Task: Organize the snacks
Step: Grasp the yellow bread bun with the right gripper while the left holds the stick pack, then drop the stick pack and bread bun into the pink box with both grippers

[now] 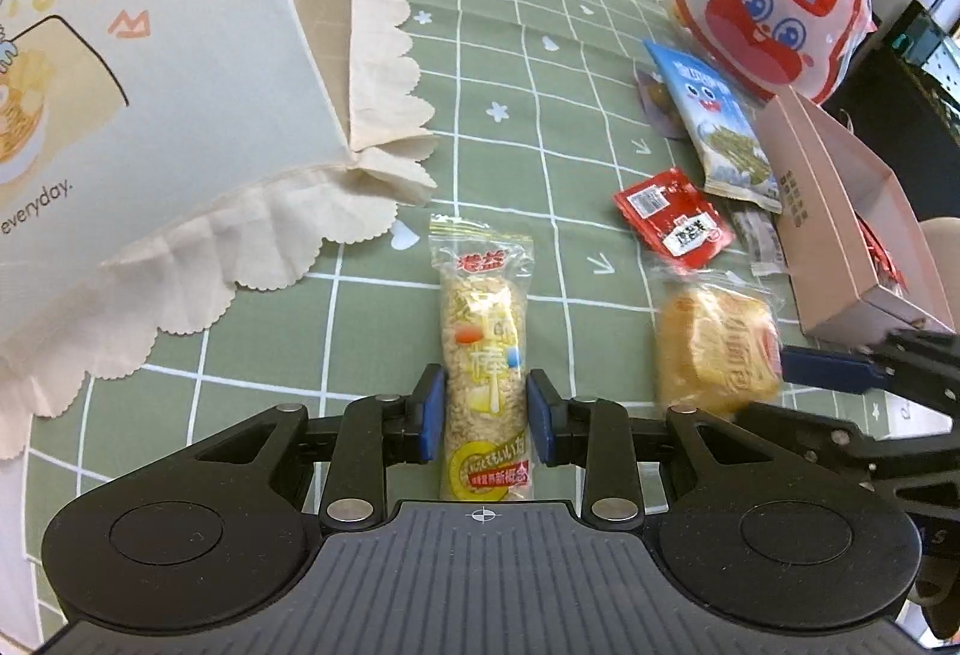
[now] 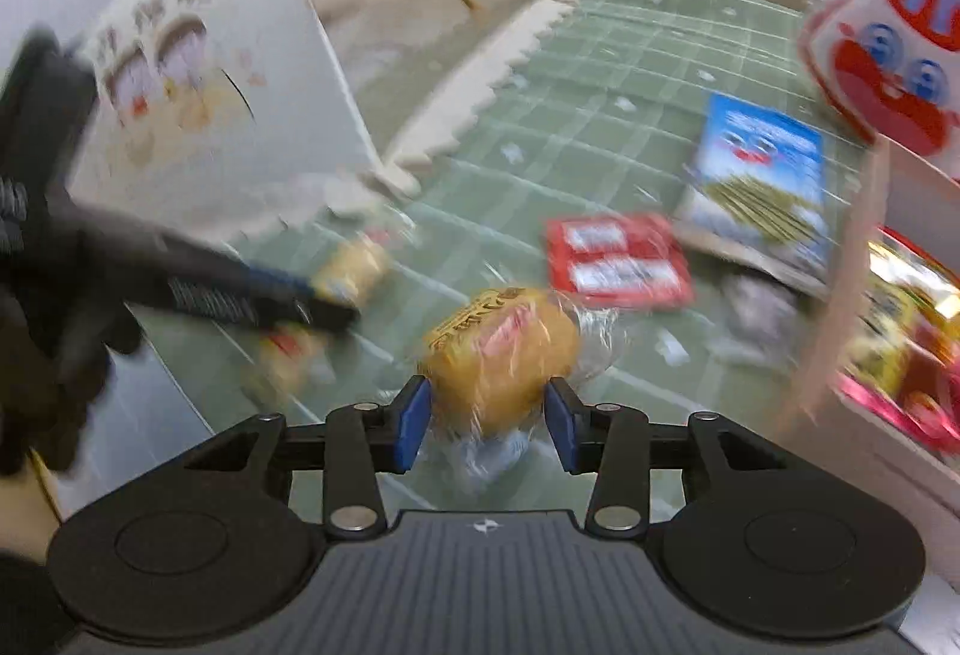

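In the left wrist view a long clear packet of rice crisp bar (image 1: pixel 486 355) lies lengthwise on the green checked tablecloth (image 1: pixel 528 73). My left gripper (image 1: pixel 486 412) is shut on it, blue pads pressed to both long sides. To its right is a yellow cake packet (image 1: pixel 714 349), with a blue finger (image 1: pixel 828 368) of the right gripper against it. The right wrist view is blurred. There my right gripper (image 2: pixel 487 422) is shut on the yellow cake packet (image 2: pixel 498 355), held just off the cloth.
A cream box with a frilled cloth liner (image 1: pixel 180 85) fills the left. A pink cardboard box (image 1: pixel 840 235) holding snacks stands at the right. Between them lie a red sachet (image 1: pixel 672 217), a blue snack packet (image 1: pixel 714 127) and a big red-and-white face bag (image 1: pixel 774 1).
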Action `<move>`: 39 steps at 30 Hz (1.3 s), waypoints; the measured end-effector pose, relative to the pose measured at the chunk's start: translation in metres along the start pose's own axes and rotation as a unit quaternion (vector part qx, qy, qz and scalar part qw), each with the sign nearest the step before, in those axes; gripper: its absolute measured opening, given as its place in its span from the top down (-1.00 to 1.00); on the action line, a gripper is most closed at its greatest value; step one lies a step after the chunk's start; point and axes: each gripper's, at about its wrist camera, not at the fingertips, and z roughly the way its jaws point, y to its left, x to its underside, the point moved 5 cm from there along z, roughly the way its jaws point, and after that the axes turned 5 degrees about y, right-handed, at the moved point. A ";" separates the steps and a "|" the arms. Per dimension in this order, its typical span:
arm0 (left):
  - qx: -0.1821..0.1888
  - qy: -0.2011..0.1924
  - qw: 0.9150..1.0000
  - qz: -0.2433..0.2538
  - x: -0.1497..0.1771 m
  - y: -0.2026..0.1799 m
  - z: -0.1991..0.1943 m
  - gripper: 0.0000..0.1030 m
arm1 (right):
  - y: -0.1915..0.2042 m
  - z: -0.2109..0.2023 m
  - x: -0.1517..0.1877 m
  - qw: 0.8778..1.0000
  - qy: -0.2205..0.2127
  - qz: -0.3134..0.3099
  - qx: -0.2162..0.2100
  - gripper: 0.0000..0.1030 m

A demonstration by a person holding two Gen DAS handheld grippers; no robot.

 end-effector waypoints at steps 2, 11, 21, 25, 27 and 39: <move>-0.005 -0.002 1.000 0.005 0.000 -0.002 0.000 0.34 | -0.006 -0.005 0.010 0.999 -0.002 0.001 0.039 -0.17; -0.016 -0.008 1.000 0.007 0.001 -0.005 0.001 0.35 | -0.011 -0.019 0.008 0.991 -0.050 0.097 0.077 -0.48; -0.009 0.002 1.000 0.023 0.025 -0.022 -0.013 0.36 | 0.005 0.007 0.005 0.994 -0.021 0.090 0.058 0.00; 0.026 0.031 0.997 0.072 0.058 -0.053 -0.024 0.36 | 0.007 -0.034 0.032 0.995 -0.031 0.081 0.045 0.01; 0.061 0.051 0.992 0.096 0.073 -0.073 -0.030 0.36 | 0.004 -0.054 0.050 0.995 -0.032 0.084 0.049 0.01; 0.225 -0.109 0.941 0.228 -0.011 -0.220 -0.142 0.36 | -0.061 -0.254 0.056 0.944 -0.203 0.121 0.228 0.02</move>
